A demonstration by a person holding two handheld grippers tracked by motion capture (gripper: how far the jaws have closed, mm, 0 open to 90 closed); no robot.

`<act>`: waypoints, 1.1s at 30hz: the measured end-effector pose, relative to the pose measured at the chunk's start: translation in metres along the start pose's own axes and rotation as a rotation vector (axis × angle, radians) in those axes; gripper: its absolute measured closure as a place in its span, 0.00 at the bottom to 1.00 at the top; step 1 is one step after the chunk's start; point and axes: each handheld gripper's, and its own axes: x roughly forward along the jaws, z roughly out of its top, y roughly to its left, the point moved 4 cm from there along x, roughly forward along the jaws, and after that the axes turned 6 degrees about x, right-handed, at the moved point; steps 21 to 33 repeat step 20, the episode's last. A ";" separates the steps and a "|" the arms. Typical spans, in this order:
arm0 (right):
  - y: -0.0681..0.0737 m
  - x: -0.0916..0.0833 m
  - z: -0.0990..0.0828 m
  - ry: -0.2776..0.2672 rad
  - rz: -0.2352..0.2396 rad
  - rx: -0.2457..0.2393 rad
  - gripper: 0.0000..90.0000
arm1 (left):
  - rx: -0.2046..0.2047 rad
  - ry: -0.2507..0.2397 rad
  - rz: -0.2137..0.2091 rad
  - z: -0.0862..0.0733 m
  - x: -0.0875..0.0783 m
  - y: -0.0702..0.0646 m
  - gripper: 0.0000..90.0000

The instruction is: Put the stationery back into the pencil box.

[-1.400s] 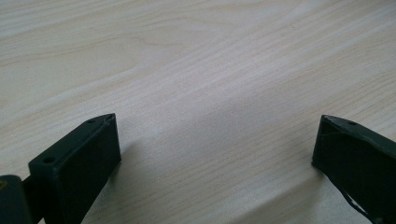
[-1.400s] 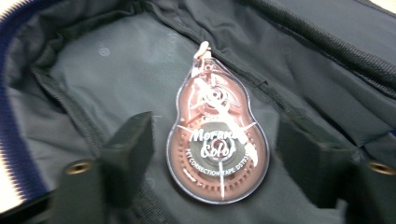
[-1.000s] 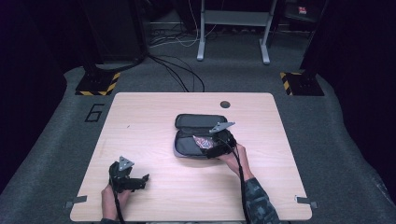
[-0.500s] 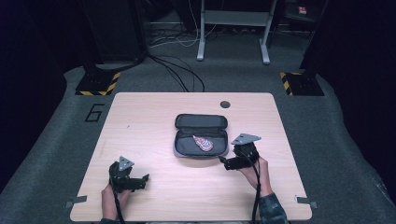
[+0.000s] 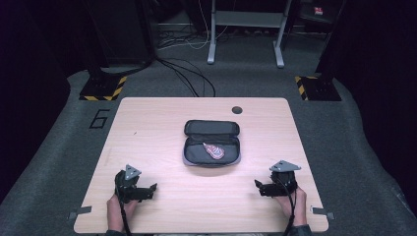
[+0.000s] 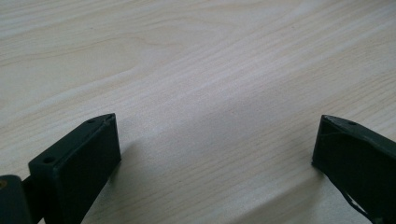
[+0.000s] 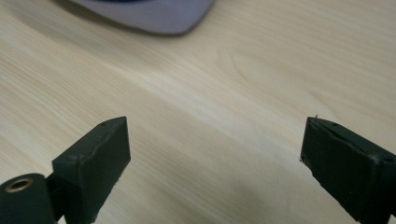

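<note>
An open dark zip case [image 5: 212, 142] lies at the middle of the wooden table [image 5: 157, 123], lid folded back, with a small pink and white item [image 5: 214, 151] inside its lower half. My left gripper [image 5: 153, 189] rests near the front left of the table, open, jaws wide over bare wood [image 6: 215, 126]. My right gripper [image 5: 257, 187] sits near the front right, open, nothing between its jaws [image 7: 215, 144]. A grey edge of the case [image 7: 149, 16] shows at the top of the right gripper view.
A round cable hole [image 5: 237, 109] sits near the table's far edge. Beyond the table are cables [image 5: 187, 78] on the grey floor, a metal stand [image 5: 246, 29], and yellow-black striped bases [image 5: 102, 88] at both sides.
My right gripper has drawn back from the case to the front right of the table, leaving the pink item in the case. The left gripper has not moved.
</note>
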 end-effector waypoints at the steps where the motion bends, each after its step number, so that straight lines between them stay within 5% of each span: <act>1: -0.003 0.001 -0.005 0.006 -0.007 0.008 0.08 | 0.000 0.000 0.000 0.000 0.000 0.000 0.01; 9: -0.018 0.002 -0.038 0.030 -0.051 0.062 0.06 | 0.001 -0.001 -0.001 0.000 0.000 0.000 0.01; 12: -0.023 -0.001 -0.045 0.012 -0.029 0.075 0.07 | 0.000 -0.001 -0.001 0.000 0.000 0.000 0.01; 33: -0.025 -0.001 -0.047 -0.001 -0.023 0.080 0.04 | 0.000 -0.004 0.001 0.000 0.001 0.000 0.01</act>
